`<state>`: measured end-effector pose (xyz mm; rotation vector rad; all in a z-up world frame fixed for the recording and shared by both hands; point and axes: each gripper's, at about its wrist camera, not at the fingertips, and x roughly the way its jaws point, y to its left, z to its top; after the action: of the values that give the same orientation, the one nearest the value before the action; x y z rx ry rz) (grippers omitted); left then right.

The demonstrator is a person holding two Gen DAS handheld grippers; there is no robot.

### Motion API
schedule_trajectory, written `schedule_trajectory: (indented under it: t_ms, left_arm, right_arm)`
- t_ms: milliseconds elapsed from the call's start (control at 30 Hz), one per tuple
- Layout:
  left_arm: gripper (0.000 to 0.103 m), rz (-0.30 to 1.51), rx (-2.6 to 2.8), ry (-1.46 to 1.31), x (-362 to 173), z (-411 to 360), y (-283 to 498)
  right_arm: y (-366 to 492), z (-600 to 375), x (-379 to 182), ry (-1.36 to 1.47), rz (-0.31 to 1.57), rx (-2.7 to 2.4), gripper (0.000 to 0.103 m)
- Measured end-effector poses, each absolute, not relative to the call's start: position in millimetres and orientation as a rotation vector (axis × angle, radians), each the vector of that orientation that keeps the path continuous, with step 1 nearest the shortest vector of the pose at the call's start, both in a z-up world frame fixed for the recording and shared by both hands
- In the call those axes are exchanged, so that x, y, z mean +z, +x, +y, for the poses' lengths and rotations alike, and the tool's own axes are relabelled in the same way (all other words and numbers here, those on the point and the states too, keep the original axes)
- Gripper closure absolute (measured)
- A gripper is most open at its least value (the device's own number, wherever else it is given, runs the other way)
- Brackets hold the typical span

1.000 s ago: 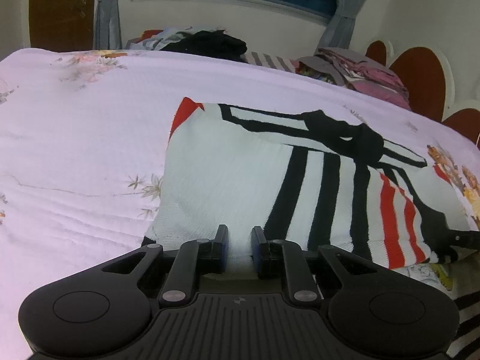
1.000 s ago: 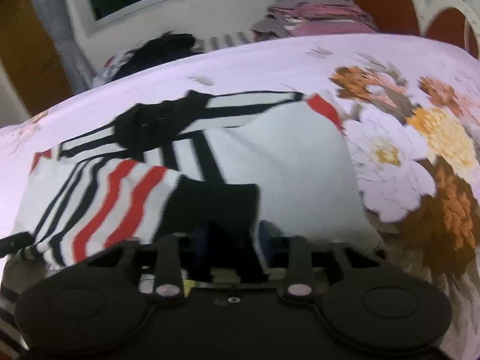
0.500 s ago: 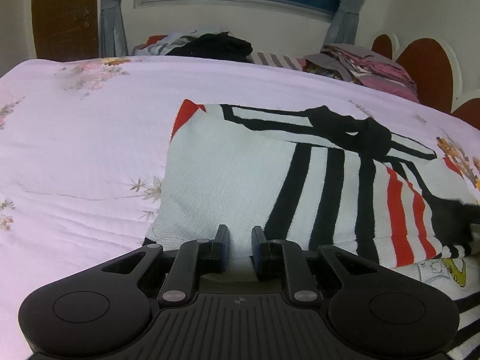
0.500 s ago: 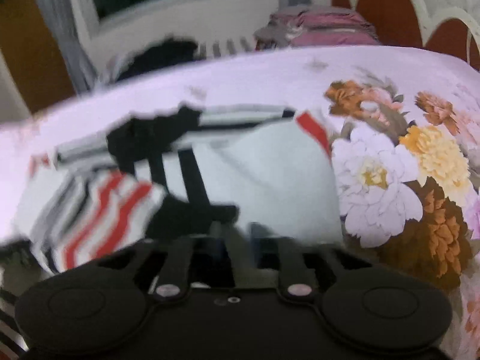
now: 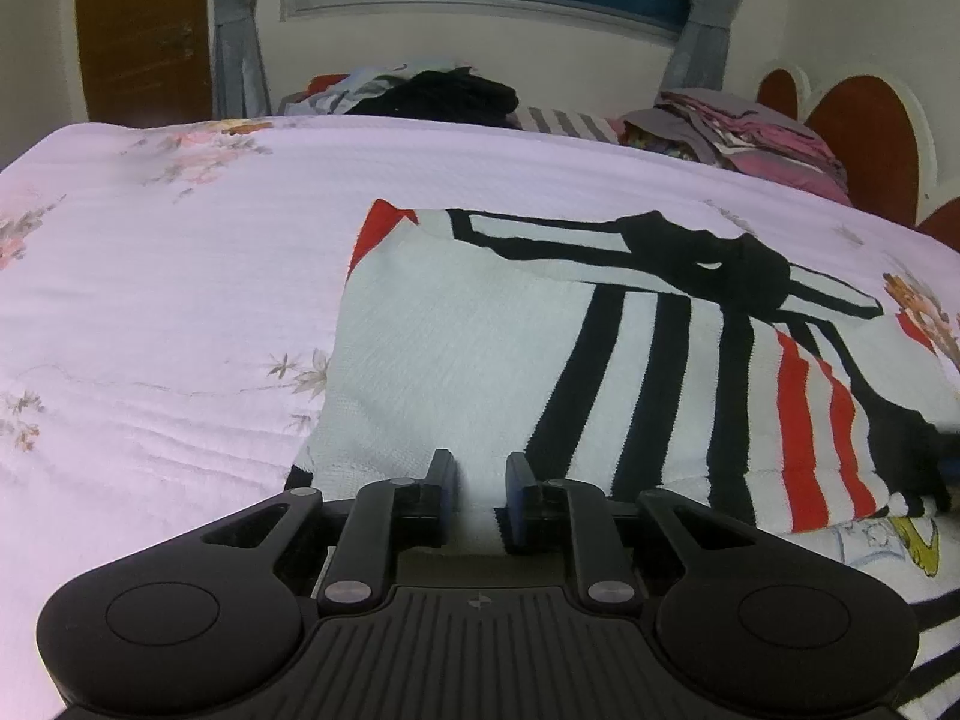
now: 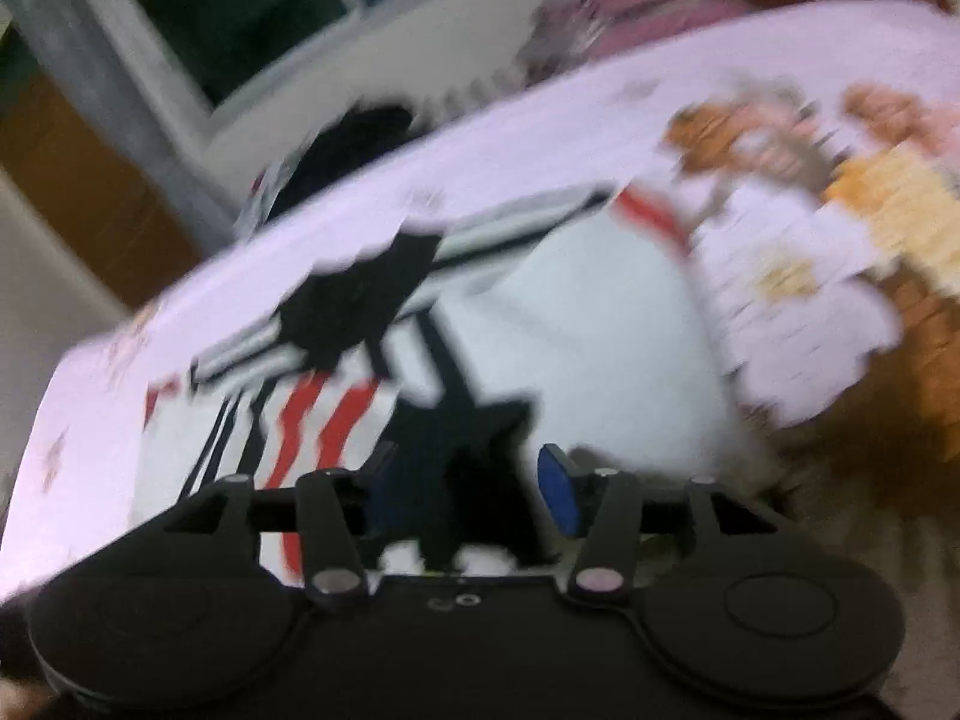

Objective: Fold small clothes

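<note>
A small white knit sweater (image 5: 468,354) with black and red stripes lies on the pink floral bedspread (image 5: 150,300), one sleeve folded across its front. My left gripper (image 5: 478,468) is shut on the sweater's near hem at the left. In the blurred right wrist view the sweater (image 6: 588,348) lies ahead, and my right gripper (image 6: 465,468) stands open over the black cuff (image 6: 468,438) of the folded sleeve, which lies between the jaws unheld.
A pile of dark and striped clothes (image 5: 432,93) sits at the far edge of the bed, and folded pink clothes (image 5: 750,132) lie by the red headboard (image 5: 864,132). Another printed garment (image 5: 870,540) lies under the sweater's near right corner.
My right gripper has opened and let go of the black cuff, and its view has tilted and blurred with motion. My left gripper keeps its hold on the hem.
</note>
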<state>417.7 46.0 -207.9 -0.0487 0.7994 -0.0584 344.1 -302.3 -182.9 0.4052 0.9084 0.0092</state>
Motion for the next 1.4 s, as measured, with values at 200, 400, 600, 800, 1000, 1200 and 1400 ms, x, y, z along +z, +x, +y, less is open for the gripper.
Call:
schedule_trajectory:
  t_ms: [200,400,600,800,1000,1200,1400]
  left_arm:
    - [0.084,0.787,-0.035,-0.035,-210,41,414]
    - [0.084,0.788,-0.037,-0.027,-210,41,414]
    - [0.081,0.777,-0.067,-0.083,-187,39,386]
    - [0.056,0.792,-0.188,-0.065,-184,6,348]
    - [0.056,0.914,-0.225,-0.002,-203,-7,332]
    - [0.056,0.909,-0.245,0.039,-206,15,306]
    - [0.056,0.91,-0.248,0.027,-204,37,285]
  right_arm:
    - [348,-284,-179,0.261,0.889,0.04,0.095]
    - [351,-283,-186,0.136,0.921,0.039,0.094]
    - [333,-283,-159,0.182,0.827,0.068,0.072]
    - [305,-234,-165,0.131,0.891,0.247,0.073]
    - [278,-204,-182,0.036,0.946,0.274,0.074]
    - [245,-227,-190,-0.039,0.948,0.15,0.076]
    - [208,-250,-185,0.002,0.958,0.005,0.075]
